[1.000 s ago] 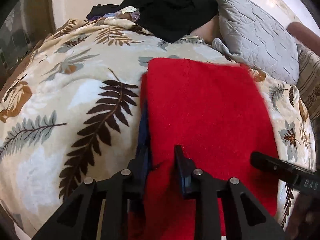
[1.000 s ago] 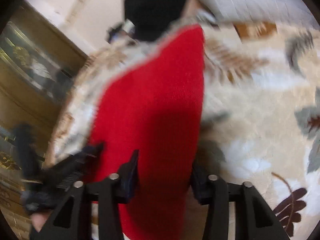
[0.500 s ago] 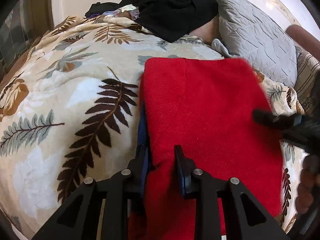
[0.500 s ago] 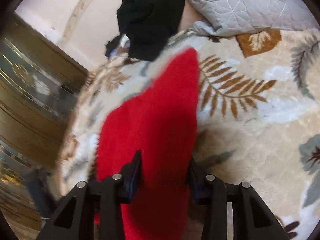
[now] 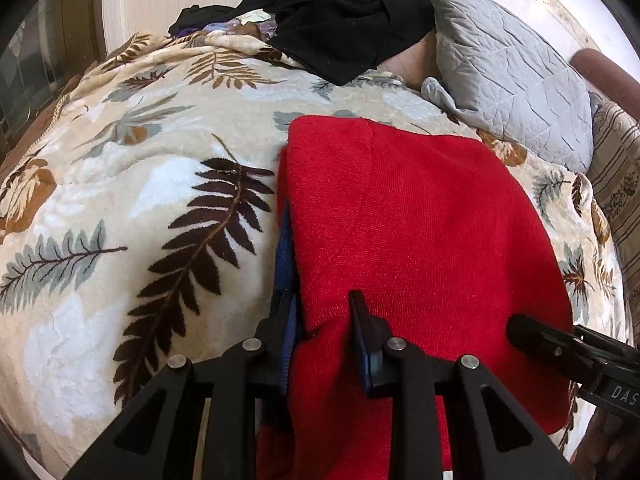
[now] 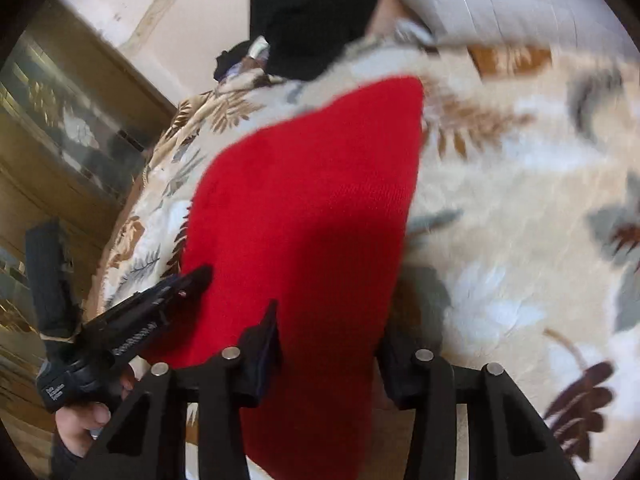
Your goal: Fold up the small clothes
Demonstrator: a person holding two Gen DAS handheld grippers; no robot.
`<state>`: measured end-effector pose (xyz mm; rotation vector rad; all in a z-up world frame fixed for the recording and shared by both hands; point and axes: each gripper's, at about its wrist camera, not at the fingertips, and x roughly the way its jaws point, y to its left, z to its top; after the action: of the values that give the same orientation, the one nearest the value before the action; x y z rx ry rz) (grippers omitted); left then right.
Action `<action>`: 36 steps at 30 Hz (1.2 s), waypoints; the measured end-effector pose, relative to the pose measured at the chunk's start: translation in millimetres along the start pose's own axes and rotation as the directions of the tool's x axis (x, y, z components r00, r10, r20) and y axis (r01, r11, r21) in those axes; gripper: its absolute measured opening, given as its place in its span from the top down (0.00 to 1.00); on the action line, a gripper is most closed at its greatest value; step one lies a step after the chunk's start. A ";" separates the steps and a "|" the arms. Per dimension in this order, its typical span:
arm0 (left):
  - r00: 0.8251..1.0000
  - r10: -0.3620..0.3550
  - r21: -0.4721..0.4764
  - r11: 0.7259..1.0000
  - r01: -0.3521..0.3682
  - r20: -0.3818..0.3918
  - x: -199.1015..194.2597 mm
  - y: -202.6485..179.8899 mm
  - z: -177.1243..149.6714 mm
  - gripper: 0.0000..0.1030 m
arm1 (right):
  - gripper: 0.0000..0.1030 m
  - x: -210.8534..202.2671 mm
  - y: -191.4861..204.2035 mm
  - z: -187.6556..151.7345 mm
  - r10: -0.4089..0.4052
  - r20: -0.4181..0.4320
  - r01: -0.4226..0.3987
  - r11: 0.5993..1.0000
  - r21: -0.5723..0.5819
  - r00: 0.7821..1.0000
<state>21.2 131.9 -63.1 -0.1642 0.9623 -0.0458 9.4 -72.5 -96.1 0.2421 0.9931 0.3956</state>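
A red knit garment (image 5: 416, 232) lies flat on the leaf-print blanket (image 5: 140, 200), with a blue trim (image 5: 285, 240) showing along its left edge. My left gripper (image 5: 320, 308) straddles the near left edge of the garment, jaws partly apart with the red cloth and blue trim between them. My right gripper (image 6: 332, 328) straddles the near right edge of the red garment (image 6: 312, 200), jaws apart with cloth between them. Each gripper shows in the other's view, the right one (image 5: 560, 348) and the left one (image 6: 152, 308).
A black pile of clothes (image 5: 344, 12) lies at the far end of the bed. A grey quilted pillow (image 5: 512, 64) lies at the far right. A wooden glass-fronted cabinet (image 6: 60, 152) stands left of the bed. A striped cushion (image 5: 616, 184) is at the right edge.
The right gripper swung away from the garment's right side half a second ago and is back at its near right edge. The left gripper stayed at the left edge.
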 end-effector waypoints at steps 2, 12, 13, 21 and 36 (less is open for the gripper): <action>0.999 -0.038 -0.038 0.999 0.039 0.005 -11.6 3.8 1.4 0.72 | 0.48 6.6 -8.7 -1.1 0.003 -0.022 -0.002 1.000 0.029 1.000; 0.983 -0.181 -0.120 0.977 0.177 -0.016 -4.3 33.9 -31.4 0.67 | 0.26 -3.1 -35.6 -16.1 0.124 0.017 -0.125 0.983 0.137 0.992; 0.985 -0.174 -0.112 0.979 0.172 -0.013 -8.2 31.2 -29.8 0.68 | 0.26 -6.4 -36.1 -15.9 0.130 0.026 -0.132 0.982 0.137 0.991; 0.965 -0.248 -0.060 0.966 0.253 0.084 -29.3 25.0 2.2 0.41 | 0.26 -12.8 -54.7 3.7 0.168 0.062 -0.176 0.969 0.175 0.984; 0.951 -0.303 -0.188 0.939 0.287 -0.065 30.0 34.4 19.8 0.63 | 0.31 21.0 -45.1 26.0 0.178 0.000 -0.176 0.969 0.172 0.984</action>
<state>53.4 164.8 -81.9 -0.4743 1.0282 -0.2474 51.2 -104.7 -115.2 0.4869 1.0258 0.4753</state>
